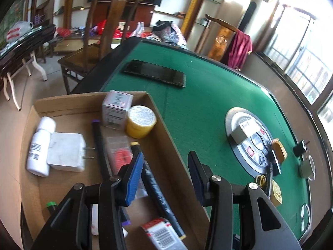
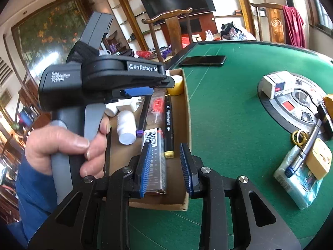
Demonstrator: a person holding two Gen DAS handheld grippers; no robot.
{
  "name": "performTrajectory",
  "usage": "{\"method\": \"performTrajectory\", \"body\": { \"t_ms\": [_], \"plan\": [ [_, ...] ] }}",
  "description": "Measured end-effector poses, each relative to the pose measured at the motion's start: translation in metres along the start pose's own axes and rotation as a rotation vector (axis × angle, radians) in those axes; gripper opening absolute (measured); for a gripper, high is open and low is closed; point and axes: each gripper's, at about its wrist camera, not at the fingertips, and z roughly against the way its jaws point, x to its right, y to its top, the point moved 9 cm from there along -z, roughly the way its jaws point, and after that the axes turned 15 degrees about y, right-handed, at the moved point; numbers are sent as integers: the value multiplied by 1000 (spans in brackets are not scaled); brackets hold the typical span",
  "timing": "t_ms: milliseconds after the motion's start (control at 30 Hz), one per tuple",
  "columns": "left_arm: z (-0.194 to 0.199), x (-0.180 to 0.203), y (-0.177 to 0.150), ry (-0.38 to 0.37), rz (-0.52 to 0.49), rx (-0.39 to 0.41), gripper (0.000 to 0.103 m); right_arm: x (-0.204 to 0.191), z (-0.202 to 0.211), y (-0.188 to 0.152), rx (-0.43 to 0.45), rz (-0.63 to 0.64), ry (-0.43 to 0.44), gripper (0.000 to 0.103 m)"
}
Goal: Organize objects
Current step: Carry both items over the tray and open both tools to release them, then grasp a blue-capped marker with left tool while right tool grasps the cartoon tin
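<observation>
A shallow cardboard box [image 1: 166, 129] sits on the green felt table [image 1: 208, 95]. It holds a white bottle [image 1: 39, 145], a white charger [image 1: 66, 154], a yellow tape roll [image 1: 140, 123], a small carton [image 1: 116, 108], and a black marker with a yellow cap [image 2: 168, 125]. My left gripper [image 1: 166, 173] is open and empty above the box; it also shows in the right wrist view [image 2: 145, 87]. My right gripper [image 2: 164, 166] is open and empty over the box's near end [image 2: 158, 205]. Loose items lie by the round centre panel [image 1: 247, 141]: a white carton [image 2: 272, 84], rubber bands [image 2: 298, 138], a tissue pack [image 2: 295, 179].
A black phone [image 1: 155, 74] lies on the felt beyond the box. A wooden chair [image 1: 100, 41] stands at the table's far edge, another with a red cloth [image 1: 239, 48] at the right. Cluttered shelves and a dark side table [image 1: 22, 48] lie behind.
</observation>
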Motion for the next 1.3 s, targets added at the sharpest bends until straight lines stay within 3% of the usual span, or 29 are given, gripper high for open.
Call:
{"method": "performTrajectory", "body": {
  "t_ms": [400,667,800,933,1300],
  "plan": [
    [3,60,-26,-83,-147,-29,45,34,35,5,62,-68,-28,28],
    [27,133,-55,-202,-309,-74,45,114,116,17,207,-190,-121,29],
    [25,173,-67,-186,-405,-125,45,165,164,9,295,-315,-162,35],
    [11,203,-74,-157,-480,-155,44,189,187,6,352,-416,-129,35],
    [-12,236,-72,-92,-548,-154,42,187,195,9,378,-423,-95,35]
  ]
}}
